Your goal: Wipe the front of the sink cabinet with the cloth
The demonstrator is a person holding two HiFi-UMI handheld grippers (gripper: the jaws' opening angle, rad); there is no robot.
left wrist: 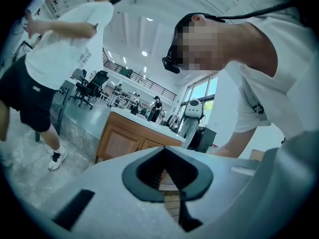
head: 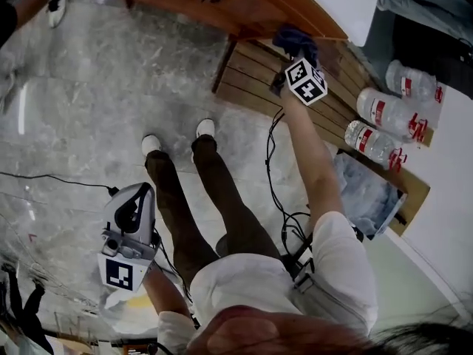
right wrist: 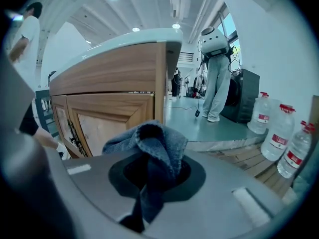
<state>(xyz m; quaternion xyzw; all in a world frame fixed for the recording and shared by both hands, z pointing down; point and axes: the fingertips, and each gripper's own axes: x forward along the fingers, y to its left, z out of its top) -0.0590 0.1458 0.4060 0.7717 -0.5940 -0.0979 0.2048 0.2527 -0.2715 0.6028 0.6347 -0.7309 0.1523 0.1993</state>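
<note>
A blue cloth (right wrist: 152,146) is bunched between the jaws of my right gripper (right wrist: 158,179), which is shut on it. In the head view that gripper (head: 290,56) is stretched forward, and it holds the cloth (head: 294,37) close to the lower right corner of the wooden sink cabinet (head: 244,6). I cannot tell whether the cloth touches the wood. The cabinet's panelled front (right wrist: 107,113) fills the left of the right gripper view. My left gripper (head: 135,202) hangs low beside the person's left leg, far from the cabinet (left wrist: 128,138). Its jaws (left wrist: 172,183) are shut on nothing.
A slatted wooden pallet (head: 247,80) lies under and beside the cabinet. Large water bottles (head: 384,117) and a blue-lined box (head: 366,194) stand at the right. Cables (head: 277,176) trail across the marble floor. Other people (left wrist: 55,59) and a white humanoid robot (right wrist: 217,68) stand nearby.
</note>
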